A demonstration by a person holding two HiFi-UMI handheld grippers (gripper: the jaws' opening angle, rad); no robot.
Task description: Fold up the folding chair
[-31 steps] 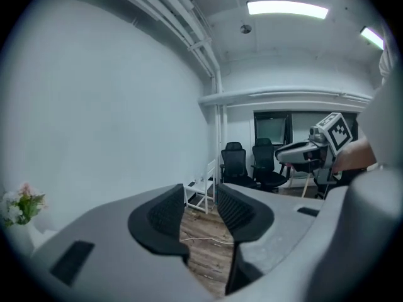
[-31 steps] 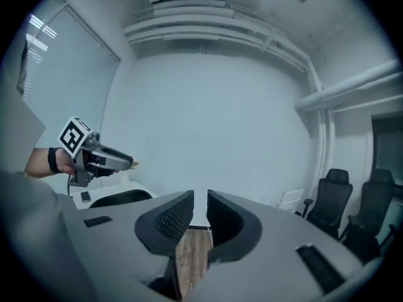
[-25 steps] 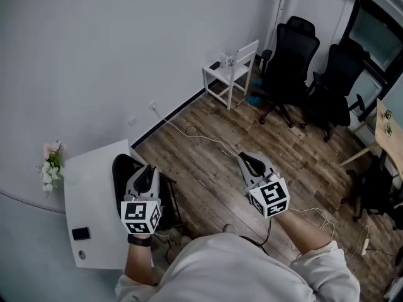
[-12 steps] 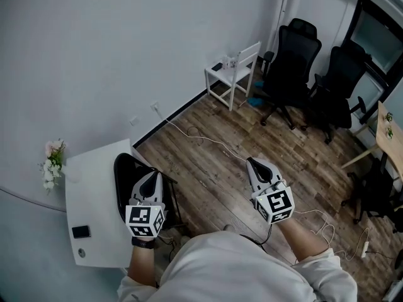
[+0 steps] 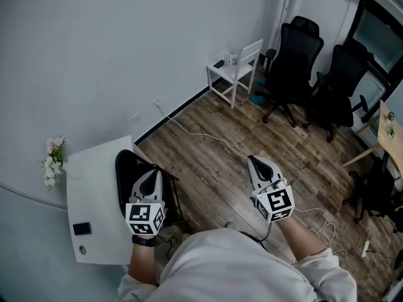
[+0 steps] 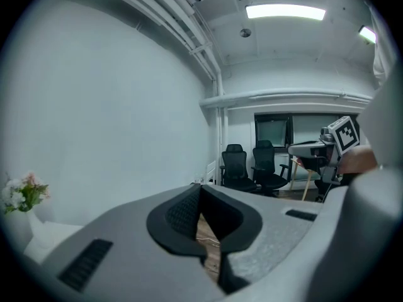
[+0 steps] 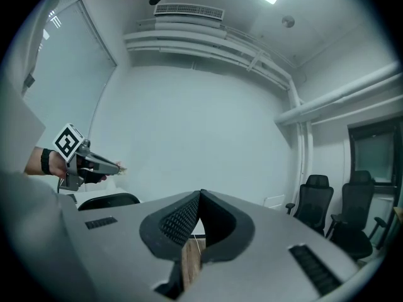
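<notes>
**Both grippers closed and empty, chair still standing open**
The white table (image 5: 94,187) sits against the wall, and the black chair (image 5: 126,167), likely the folding one, is tucked at the table's floor-side edge, still unfolded. The left gripper (image 5: 148,176) hovers over the chair right beside the table, jaws together on nothing. The right gripper (image 5: 255,162) hangs well off from the table above the wood floor (image 5: 208,150), also pinched shut and empty. Both look poised for a first reach.

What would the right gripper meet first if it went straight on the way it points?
Nothing near: the way ahead of the right gripper looks free above the wooden floor. The white wall probably comes first, though depth is unclear.
</notes>
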